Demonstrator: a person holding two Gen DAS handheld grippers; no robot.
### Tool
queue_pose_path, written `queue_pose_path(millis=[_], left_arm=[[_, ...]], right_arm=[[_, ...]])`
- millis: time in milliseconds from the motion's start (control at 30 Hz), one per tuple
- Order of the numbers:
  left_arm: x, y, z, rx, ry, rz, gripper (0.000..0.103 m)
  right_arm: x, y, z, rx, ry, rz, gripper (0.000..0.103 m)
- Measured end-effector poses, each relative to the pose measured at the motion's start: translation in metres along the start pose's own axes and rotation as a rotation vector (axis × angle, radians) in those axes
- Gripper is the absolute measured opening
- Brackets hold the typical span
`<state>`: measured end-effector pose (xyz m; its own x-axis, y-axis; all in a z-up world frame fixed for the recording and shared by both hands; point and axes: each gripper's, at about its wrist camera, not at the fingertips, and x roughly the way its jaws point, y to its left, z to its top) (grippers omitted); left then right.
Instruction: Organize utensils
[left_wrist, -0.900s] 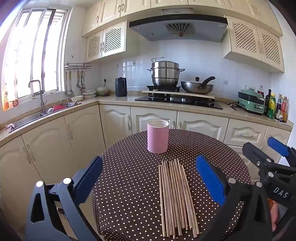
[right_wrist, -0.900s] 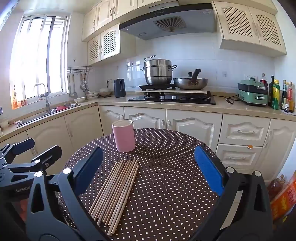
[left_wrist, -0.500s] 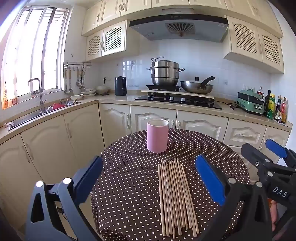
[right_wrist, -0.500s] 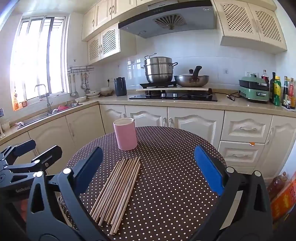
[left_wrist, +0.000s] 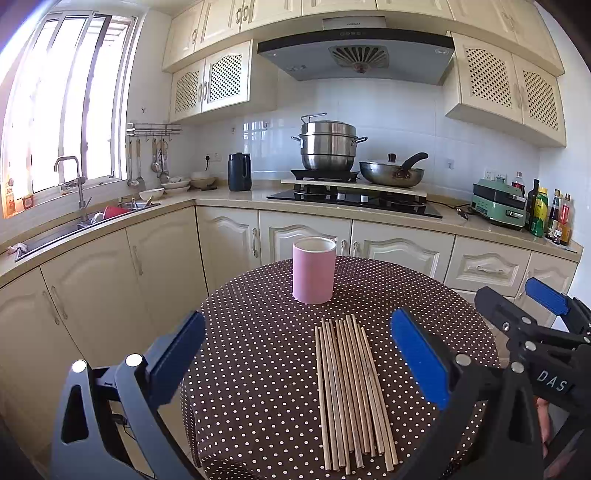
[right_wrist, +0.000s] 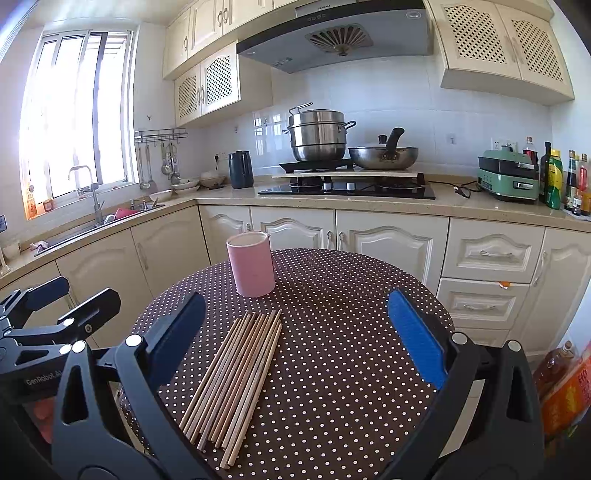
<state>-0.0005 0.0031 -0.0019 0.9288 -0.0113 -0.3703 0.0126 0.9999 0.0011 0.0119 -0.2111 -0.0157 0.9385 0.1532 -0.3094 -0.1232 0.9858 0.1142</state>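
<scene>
**Chopsticks all on the bench, holder empty as far as I can see**

Basically nothing done yet. The whole bundle of wooden chopsticks (left_wrist: 351, 391) lies flat on the round bench (left_wrist: 258, 369) with the polka-dot cloth, side by side in a loose fan, near the front edge. The pink cylindrical holder (left_wrist: 314, 271) stands upright behind them, apart from the tips — nothing pokes out of its top, though I can't see down inside. So every stick is left to pick up and drop in.

Left gripper (left_wrist: 295, 365) has its jaws spread wide with nothing between the pads, hanging above the near end of the bundle. Right gripper (right_wrist: 295, 343) is the same — released, empty, off to the right of the sticks.

Compared with a second ago, very little differs: chopsticks and holder haven't budged. The right view has tipped up slightly, so the stove and counter sit a bit higher in it. The left view is nearly the same.
</scene>
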Motion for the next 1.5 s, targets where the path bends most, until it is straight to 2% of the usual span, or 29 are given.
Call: queue_pose_path(millis=[1500], left_arm=[[-0.0001,0.0046,-0.0039,-0.006,0.008,-0.002,0.099]], right_arm=[[0.0022,-0.001,0.0007,0.02,0.025,-0.008,0.097]])
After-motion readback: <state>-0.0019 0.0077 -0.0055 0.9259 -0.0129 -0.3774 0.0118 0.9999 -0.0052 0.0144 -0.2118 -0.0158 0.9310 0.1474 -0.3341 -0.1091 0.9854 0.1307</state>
